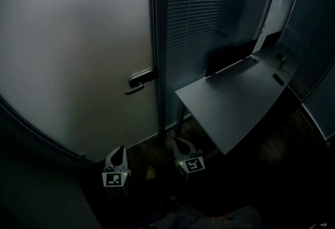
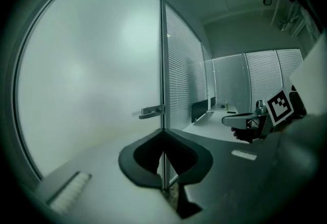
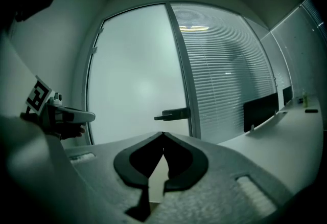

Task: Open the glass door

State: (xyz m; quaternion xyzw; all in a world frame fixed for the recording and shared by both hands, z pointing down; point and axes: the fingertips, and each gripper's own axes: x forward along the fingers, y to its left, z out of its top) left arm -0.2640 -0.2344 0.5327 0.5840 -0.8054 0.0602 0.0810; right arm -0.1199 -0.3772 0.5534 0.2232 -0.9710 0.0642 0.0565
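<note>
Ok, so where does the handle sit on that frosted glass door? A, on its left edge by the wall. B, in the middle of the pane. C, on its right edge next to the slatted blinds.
C: in the head view the door handle sits at the right edge of the glass door, just beside the frame that separates it from the blinds.

Glass door [image 1: 78,55] left, table [image 1: 235,102] right.
The handle [image 1: 141,80] sits at the door's right edge; the blinds [image 1: 209,13] are right of it, the table before them. Left tongs [image 1: 121,148] and right tongs [image 1: 178,140] are near, side by side.
</note>
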